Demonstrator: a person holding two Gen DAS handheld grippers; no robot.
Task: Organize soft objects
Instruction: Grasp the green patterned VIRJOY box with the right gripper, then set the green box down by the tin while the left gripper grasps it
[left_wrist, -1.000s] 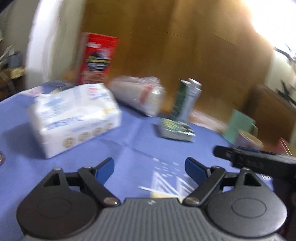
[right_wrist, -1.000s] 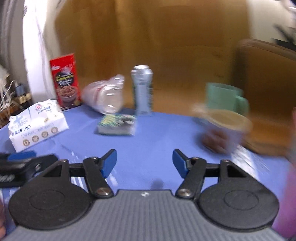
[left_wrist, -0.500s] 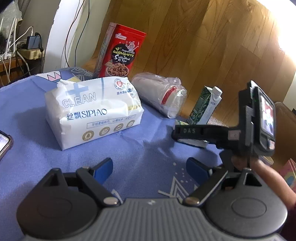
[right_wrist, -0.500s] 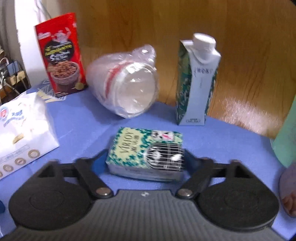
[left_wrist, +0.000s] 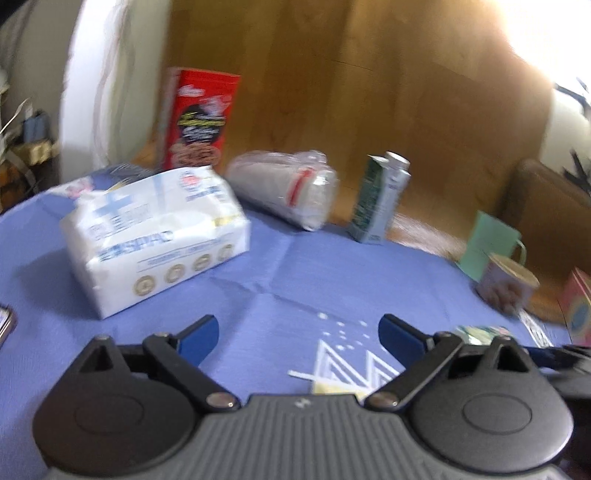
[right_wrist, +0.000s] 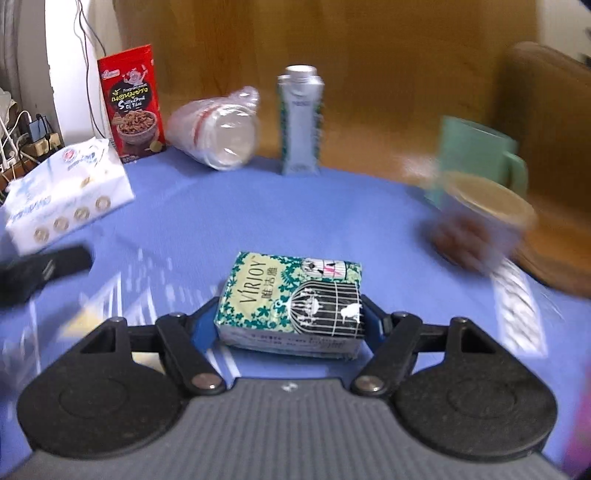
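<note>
My right gripper (right_wrist: 288, 325) is shut on a small green tissue pack (right_wrist: 291, 299) printed with a birdcage, holding it over the blue tablecloth (right_wrist: 332, 214). A corner of that pack shows in the left wrist view (left_wrist: 480, 330) at the right. My left gripper (left_wrist: 299, 332) is open and empty above the cloth. A large white tissue pack (left_wrist: 155, 236) lies ahead to its left; it also shows in the right wrist view (right_wrist: 62, 195). A bagged stack of plastic cups (left_wrist: 288, 192) lies on its side behind; it shows in the right wrist view (right_wrist: 218, 133) too.
A red snack box (right_wrist: 131, 103) and a green-white carton (right_wrist: 301, 122) stand at the table's back edge. A green mug (right_wrist: 476, 155) and a filled cup (right_wrist: 484, 225) sit at the right. A phone edge (left_wrist: 5, 323) lies at far left. Wooden floor lies beyond.
My right gripper closed on the small green tissue pack and pulled it back toward the near side of the table. My left gripper swung; the right gripper left the middle of its view.
</note>
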